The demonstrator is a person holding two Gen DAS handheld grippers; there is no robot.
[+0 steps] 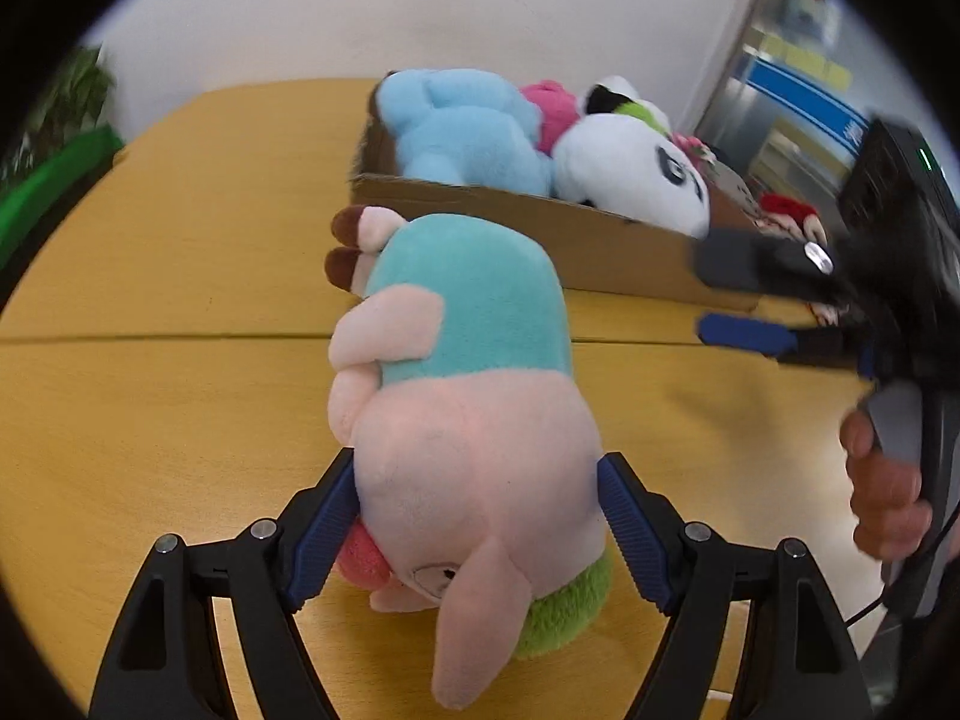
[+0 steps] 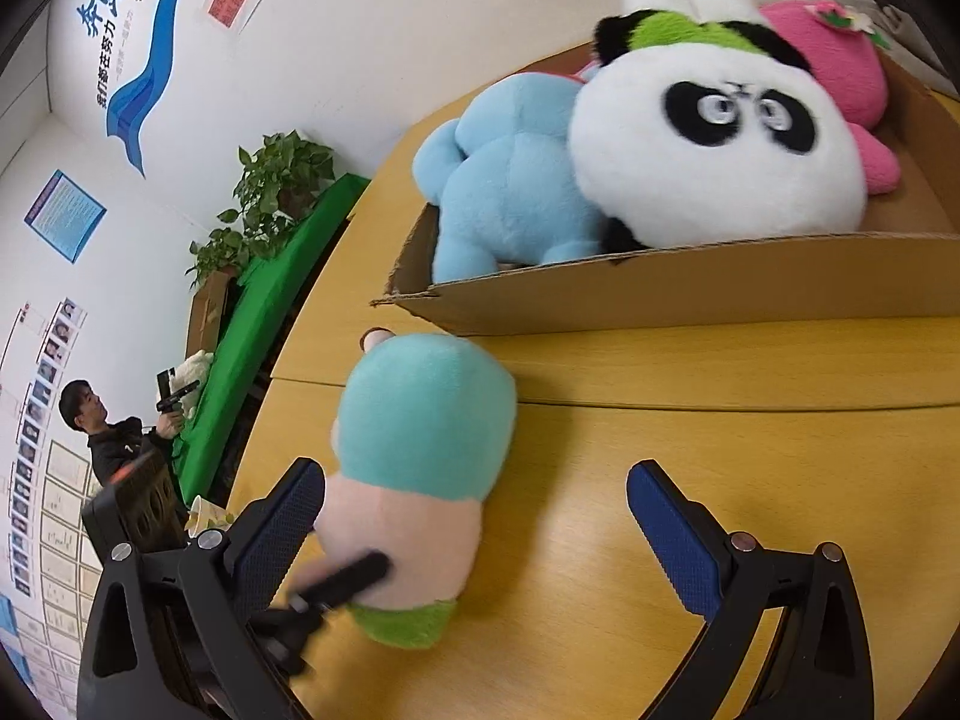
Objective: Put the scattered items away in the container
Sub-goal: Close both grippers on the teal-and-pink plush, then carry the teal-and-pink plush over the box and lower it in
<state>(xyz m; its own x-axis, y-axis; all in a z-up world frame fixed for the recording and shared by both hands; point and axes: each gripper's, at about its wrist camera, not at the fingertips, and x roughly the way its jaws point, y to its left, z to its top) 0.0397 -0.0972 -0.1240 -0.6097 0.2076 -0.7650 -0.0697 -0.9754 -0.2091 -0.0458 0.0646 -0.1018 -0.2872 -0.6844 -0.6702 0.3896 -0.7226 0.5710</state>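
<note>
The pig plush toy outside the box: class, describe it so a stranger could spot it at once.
Find the cardboard box of soft toys on the wooden table. Just in front of its near wall lies the pig plush toy, outside the box, with the left gripper around its head. Unlike the blue toy and panda inside, it is pink with a turquoise shirt.

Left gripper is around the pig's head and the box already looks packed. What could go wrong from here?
1. The left gripper straddles only the head of the pig; lifted, the long body may sag and catch the wall of the box.
2. The panda and blue plush already bulge above the rim, so the pig might roll back out.
3. The open right gripper hovers close; the grippers could collide.
</note>
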